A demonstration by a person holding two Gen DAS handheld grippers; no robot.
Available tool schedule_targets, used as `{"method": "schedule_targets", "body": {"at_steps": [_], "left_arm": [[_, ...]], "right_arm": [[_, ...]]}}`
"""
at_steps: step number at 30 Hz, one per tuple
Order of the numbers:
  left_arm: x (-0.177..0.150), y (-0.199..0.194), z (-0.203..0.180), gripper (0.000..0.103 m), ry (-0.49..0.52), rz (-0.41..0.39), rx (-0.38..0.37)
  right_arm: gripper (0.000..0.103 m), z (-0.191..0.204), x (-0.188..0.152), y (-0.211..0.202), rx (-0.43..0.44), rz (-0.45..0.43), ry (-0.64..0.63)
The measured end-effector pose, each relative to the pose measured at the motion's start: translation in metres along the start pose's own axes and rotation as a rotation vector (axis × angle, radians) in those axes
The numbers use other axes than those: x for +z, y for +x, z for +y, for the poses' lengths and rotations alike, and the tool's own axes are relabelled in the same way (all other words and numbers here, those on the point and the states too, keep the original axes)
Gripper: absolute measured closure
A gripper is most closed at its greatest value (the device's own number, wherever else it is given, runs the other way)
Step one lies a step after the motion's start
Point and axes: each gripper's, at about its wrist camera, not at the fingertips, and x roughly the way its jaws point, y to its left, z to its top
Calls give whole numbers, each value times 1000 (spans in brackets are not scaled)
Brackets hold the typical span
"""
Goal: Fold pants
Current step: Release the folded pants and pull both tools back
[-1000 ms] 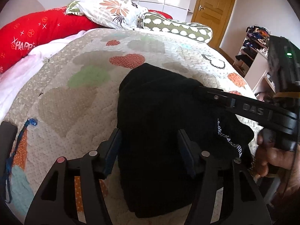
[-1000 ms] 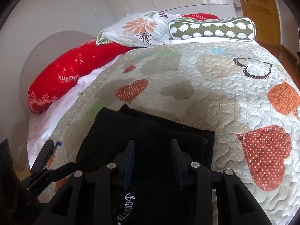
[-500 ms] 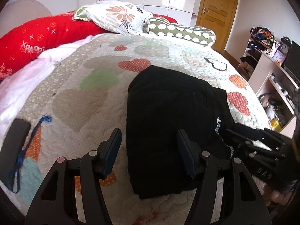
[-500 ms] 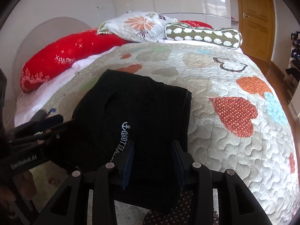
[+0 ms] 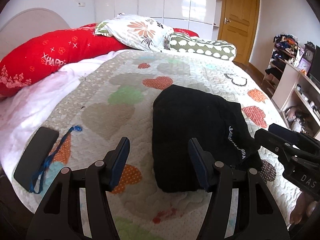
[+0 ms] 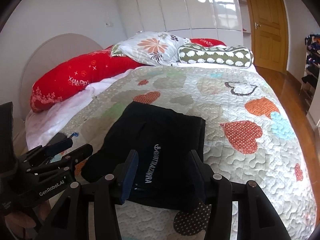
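Note:
The black pants [image 5: 192, 124] lie folded into a compact rectangle on the heart-patterned quilt [image 5: 124, 100], with white lettering on the top layer. They also show in the right wrist view [image 6: 160, 140]. My left gripper [image 5: 158, 160] is open and empty, above the quilt just off the bundle's near left corner. My right gripper [image 6: 164, 172] is open and empty, hovering over the bundle's near edge. Each gripper appears at the side of the other's view: the right one [image 5: 288, 146] and the left one [image 6: 60, 156].
A black phone with a blue strap [image 5: 36, 158] lies at the quilt's left edge. A red bolster [image 5: 50, 56], a floral pillow [image 5: 140, 30] and a green bolster [image 5: 202, 48] sit at the head. Shelves [image 5: 296, 80] and a door [image 5: 238, 20] stand to the right.
Both grippers have pulled back and up from the pants, leaving the folded bundle flat on the quilt. The right gripper's jaws have opened wider.

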Motion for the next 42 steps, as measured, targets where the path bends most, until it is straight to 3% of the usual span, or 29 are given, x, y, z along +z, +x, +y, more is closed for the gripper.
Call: {"method": "schedule_targets", "body": {"at_steps": [14, 42], "left_arm": [[-3, -23, 0, 42, 3, -32, 25], [-8, -35, -8, 42, 20, -55, 31]], "right_arm": [[53, 3, -2, -23, 1, -26, 24], [51, 6, -13, -28, -1, -9, 19]]}}
